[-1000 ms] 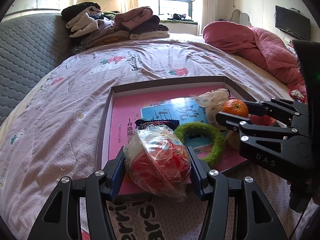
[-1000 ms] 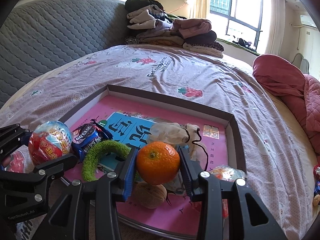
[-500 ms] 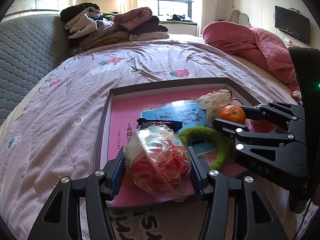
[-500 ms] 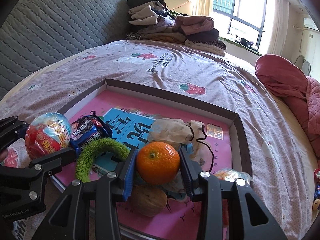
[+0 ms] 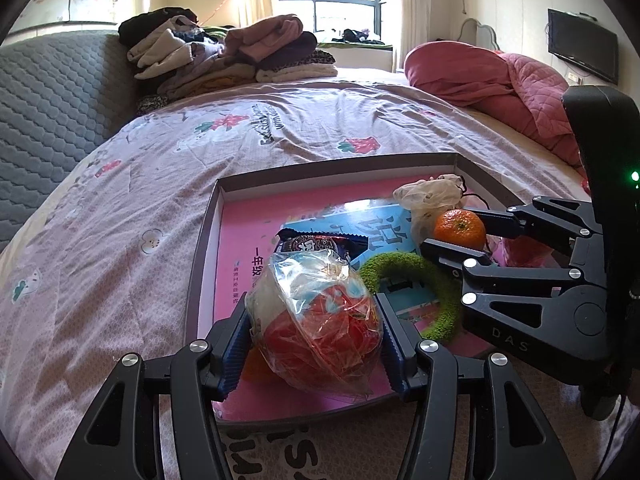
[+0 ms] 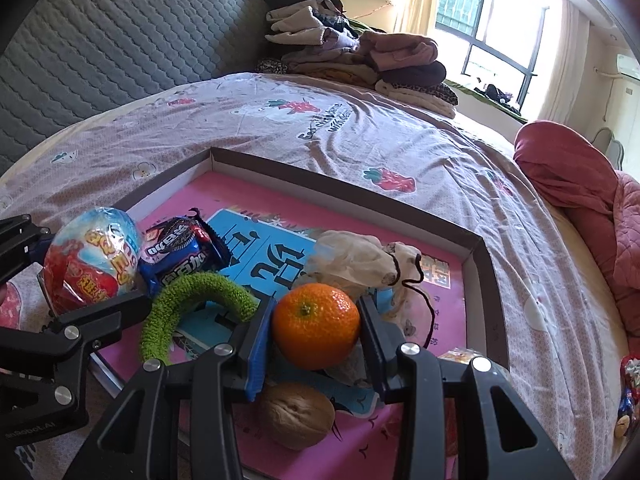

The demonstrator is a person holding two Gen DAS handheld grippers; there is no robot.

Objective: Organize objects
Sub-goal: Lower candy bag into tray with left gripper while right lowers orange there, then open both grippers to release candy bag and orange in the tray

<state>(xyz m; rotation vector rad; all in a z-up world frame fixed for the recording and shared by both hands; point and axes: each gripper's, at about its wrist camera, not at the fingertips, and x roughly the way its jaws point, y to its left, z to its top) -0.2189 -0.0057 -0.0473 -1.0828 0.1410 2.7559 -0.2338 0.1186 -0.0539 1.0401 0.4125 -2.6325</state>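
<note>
My left gripper (image 5: 314, 334) is shut on a wrapped red and blue snack ball (image 5: 316, 324), held over the near left of a shallow pink-lined box (image 5: 332, 166) on the bed. The ball also shows in the right wrist view (image 6: 90, 262). My right gripper (image 6: 316, 330) is shut on an orange (image 6: 316, 326), held above the box; it shows in the left wrist view (image 5: 460, 230) too. In the box lie a cookie packet (image 6: 182, 254), a green fuzzy ring (image 6: 188, 304), a walnut (image 6: 296, 414) and a crumpled pale pouch (image 6: 356, 258).
The box rests on a mauve printed bedsheet (image 5: 120, 220). Folded clothes (image 5: 224, 56) are stacked at the far end, a red quilt (image 5: 500, 84) lies to the right, and a grey padded headboard (image 6: 100, 52) is on the left. Small items (image 6: 628, 396) lie right of the box.
Both grippers have moved forward over the box, each still holding its object. The box and its contents now sit nearer and lower in both views.
</note>
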